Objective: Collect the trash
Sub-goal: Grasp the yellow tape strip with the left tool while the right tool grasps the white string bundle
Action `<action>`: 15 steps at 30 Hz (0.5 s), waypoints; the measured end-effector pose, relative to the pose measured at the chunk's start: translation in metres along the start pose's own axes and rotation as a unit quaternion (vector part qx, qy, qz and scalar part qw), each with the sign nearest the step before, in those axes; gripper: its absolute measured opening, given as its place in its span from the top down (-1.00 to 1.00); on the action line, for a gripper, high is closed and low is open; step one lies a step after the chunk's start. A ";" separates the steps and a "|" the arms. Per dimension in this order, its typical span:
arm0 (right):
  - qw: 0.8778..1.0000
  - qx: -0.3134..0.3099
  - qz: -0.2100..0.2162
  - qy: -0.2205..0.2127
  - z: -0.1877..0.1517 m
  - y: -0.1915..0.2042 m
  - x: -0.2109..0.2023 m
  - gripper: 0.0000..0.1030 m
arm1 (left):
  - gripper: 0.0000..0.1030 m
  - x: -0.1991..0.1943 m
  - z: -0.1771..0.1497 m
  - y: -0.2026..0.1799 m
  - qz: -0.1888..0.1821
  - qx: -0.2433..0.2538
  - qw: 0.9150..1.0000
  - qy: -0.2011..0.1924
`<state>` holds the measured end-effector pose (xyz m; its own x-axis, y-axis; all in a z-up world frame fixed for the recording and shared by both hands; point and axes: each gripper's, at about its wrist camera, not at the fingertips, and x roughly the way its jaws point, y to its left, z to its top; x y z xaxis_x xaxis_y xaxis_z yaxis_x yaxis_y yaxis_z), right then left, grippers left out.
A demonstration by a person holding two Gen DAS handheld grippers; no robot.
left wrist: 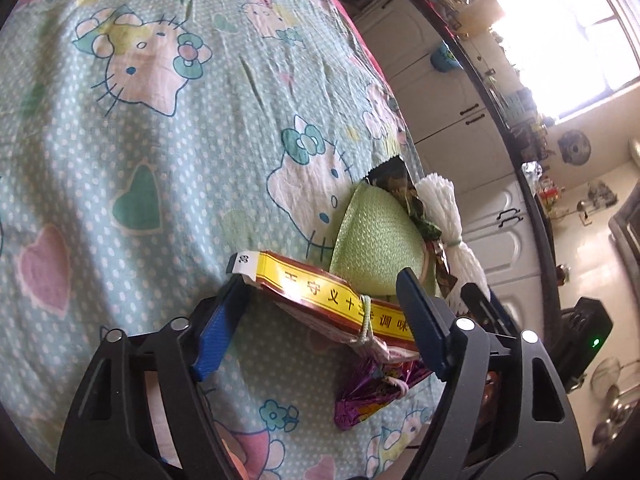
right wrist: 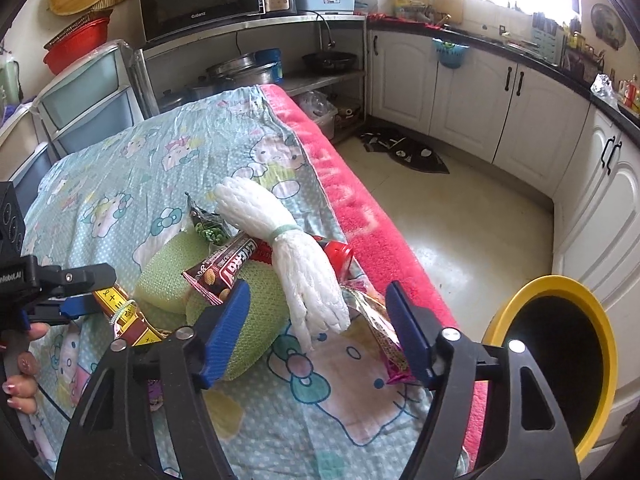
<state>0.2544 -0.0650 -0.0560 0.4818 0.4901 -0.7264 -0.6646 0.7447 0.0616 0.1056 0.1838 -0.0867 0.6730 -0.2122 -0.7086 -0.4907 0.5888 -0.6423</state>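
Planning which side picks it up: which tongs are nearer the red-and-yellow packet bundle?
Left. The left tongs straddle the red-and-yellow packet bundle, open with fingers on both sides of it. The right tongs sit farther along the pile, open around the white foam net.

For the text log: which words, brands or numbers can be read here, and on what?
"Galanz": microwave.
"十三香调味": yellow strip of the red packet; remaining characters glared out.
"98": packet's white tab.
Brown snack wrapper: lettering unclear.
Left gripper label: cropped.

both wrist views close, sharing trash pile (left wrist: 372, 256) on bed.
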 end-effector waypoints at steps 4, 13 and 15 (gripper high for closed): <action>1.000 -0.003 0.003 0.007 0.000 0.000 0.004 -0.04 | -0.05 0.001 0.004 0.007 0.001 -0.019 1.000 0.000; 1.000 -0.011 0.016 0.015 -0.003 0.002 0.008 0.56 | 0.40 -0.001 0.009 0.015 0.000 -0.031 1.000 -0.001; 1.000 -0.019 0.016 0.015 -0.003 0.005 0.007 0.66 | 0.45 -0.005 0.010 0.018 -0.005 -0.032 0.999 -0.005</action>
<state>0.2527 -0.0592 -0.0630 0.4426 0.4993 -0.7448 -0.7009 0.7107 0.0599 0.0993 0.2026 -0.0919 0.6839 -0.2101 -0.6986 -0.5170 0.5361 -0.6673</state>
